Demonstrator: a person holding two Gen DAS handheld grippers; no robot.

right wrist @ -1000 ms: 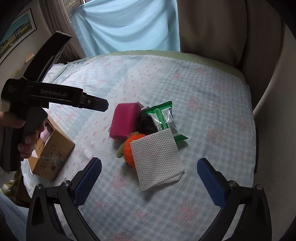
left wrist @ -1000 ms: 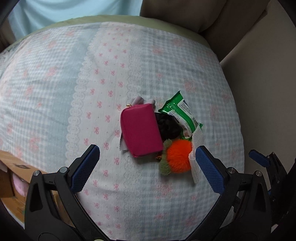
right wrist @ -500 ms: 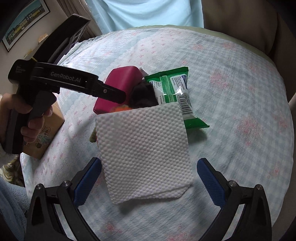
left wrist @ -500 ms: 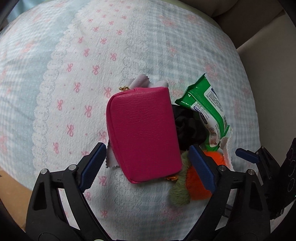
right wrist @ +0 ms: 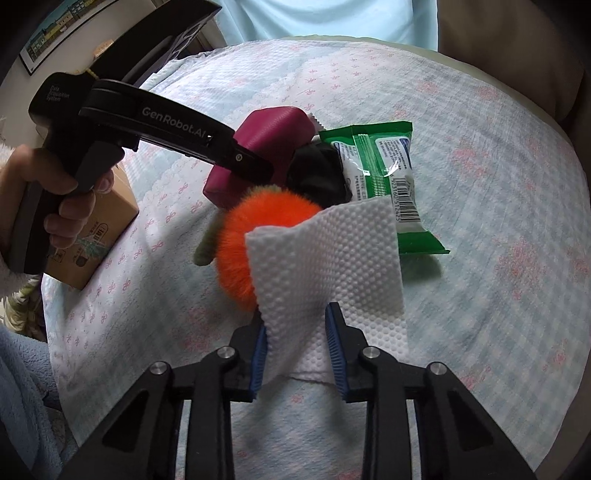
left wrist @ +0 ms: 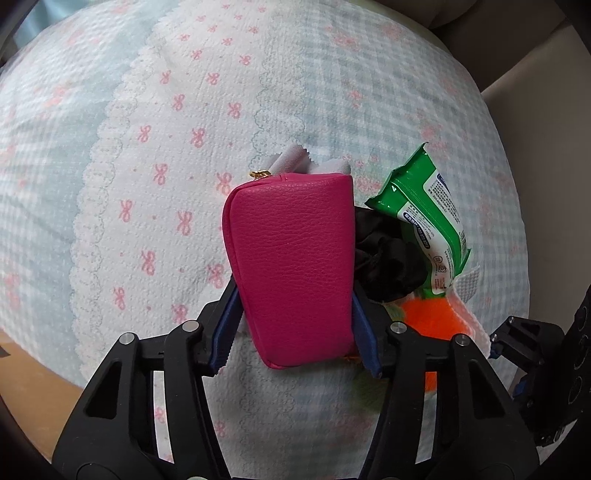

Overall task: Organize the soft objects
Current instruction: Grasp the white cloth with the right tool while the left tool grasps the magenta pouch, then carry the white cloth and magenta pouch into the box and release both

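A pink zip pouch (left wrist: 291, 266) lies on the patterned cloth, and my left gripper (left wrist: 295, 332) is shut on its near end; it also shows in the right wrist view (right wrist: 269, 136). My right gripper (right wrist: 297, 347) is shut on a white paper napkin (right wrist: 325, 266), bunching its near edge. The napkin drapes over an orange fluffy toy (right wrist: 255, 229) with a green tail. A black soft item (left wrist: 388, 266) and a green wipes pack (left wrist: 428, 218) lie beside the pouch. A grey cloth (left wrist: 295, 162) peeks out behind the pouch.
A cardboard box (right wrist: 92, 236) stands at the cloth's left edge. A brown cushion (right wrist: 517, 33) rises at the back right. The checked cloth (left wrist: 147, 147) with pink bows covers the rounded surface.
Both grippers moved in toward the pile and closed. The left one closed on the pink pouch, the right one on the napkin, which now bunches between its fingers.
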